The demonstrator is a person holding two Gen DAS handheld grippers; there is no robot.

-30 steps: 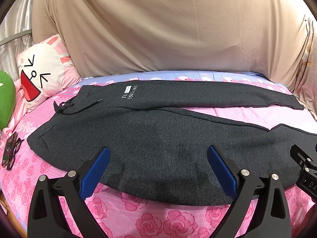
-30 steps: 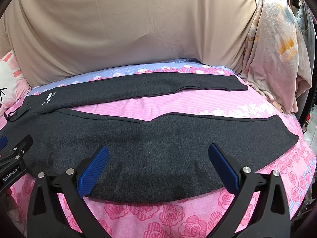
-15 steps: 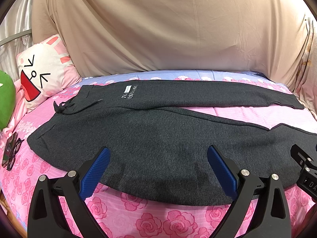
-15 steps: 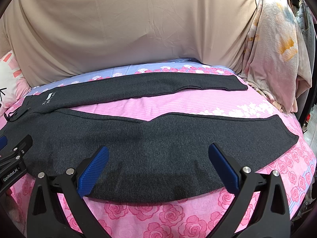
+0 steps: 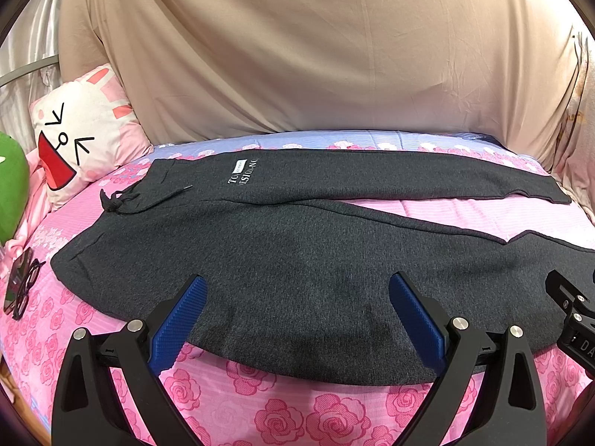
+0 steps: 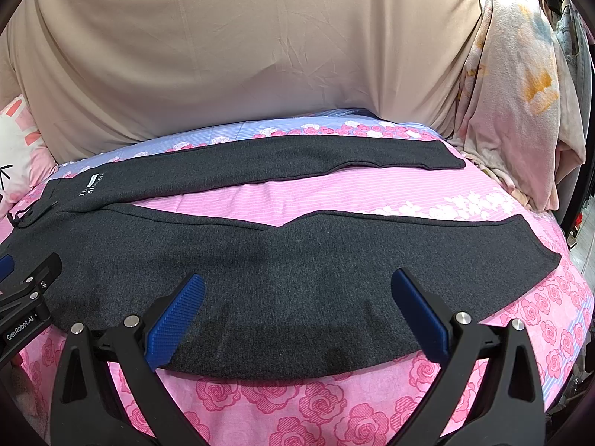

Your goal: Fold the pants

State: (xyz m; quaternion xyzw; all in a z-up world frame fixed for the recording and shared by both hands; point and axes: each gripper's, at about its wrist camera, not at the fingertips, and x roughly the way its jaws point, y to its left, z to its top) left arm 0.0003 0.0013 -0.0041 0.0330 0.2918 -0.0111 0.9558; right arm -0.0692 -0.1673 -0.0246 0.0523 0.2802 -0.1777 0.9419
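The dark grey pants [image 5: 297, 260] are spread flat across the bed [image 5: 260, 405] on its pink rose-print cover, waistband toward the rabbit cushion [image 5: 81, 130], the two legs splayed apart. The left gripper [image 5: 297, 312] is held above the near leg with its jaws wide apart and nothing between them. The right gripper [image 6: 297, 308] is likewise poised, jaws spread and gripping nothing, over the same leg further along.

pants [image 5: 282, 260]: one
grippers: two, left gripper [image 5: 297, 316], right gripper [image 6: 297, 312]
pillow [image 5: 78, 141]: one
glasses [image 5: 22, 290]: one pair, nine o'clock
bed [image 5: 260, 409]: one
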